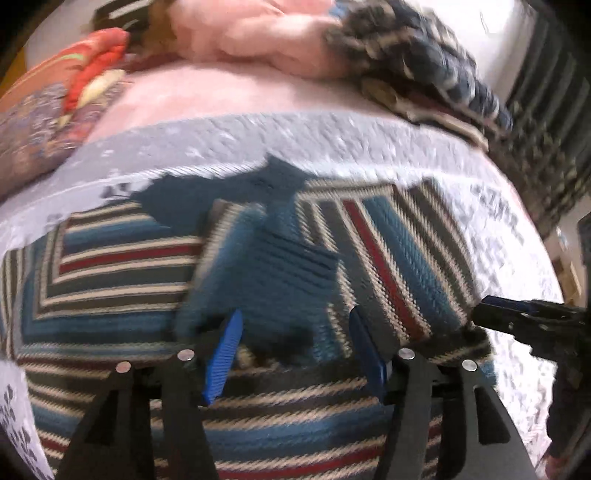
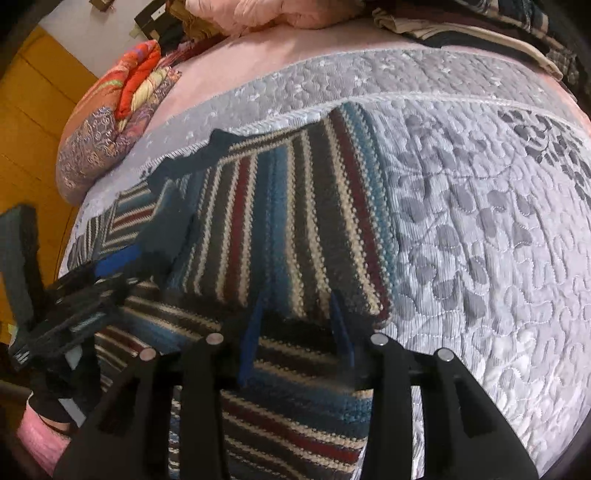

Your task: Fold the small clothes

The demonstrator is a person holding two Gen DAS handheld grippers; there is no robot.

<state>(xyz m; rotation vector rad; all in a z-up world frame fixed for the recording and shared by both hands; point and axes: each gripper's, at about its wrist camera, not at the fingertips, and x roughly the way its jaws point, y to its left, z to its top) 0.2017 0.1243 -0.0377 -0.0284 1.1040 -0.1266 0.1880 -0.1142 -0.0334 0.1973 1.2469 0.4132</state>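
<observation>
A striped sweater (image 1: 280, 266) lies spread on a grey quilt (image 2: 480, 206), partly folded, with one sleeve laid across the body. The left gripper (image 1: 295, 325) hangs just above the middle of it, blue fingers (image 1: 225, 350) wide apart and holding nothing. The right gripper (image 2: 297, 299) is over the folded sleeve edge, its fingers also apart; the picture is dark there, so I cannot say if they touch the knit. Beyond both grippers, at the far side of the bed, lie a pink blanket (image 1: 258, 33) and a red pillow (image 2: 122, 107).
</observation>
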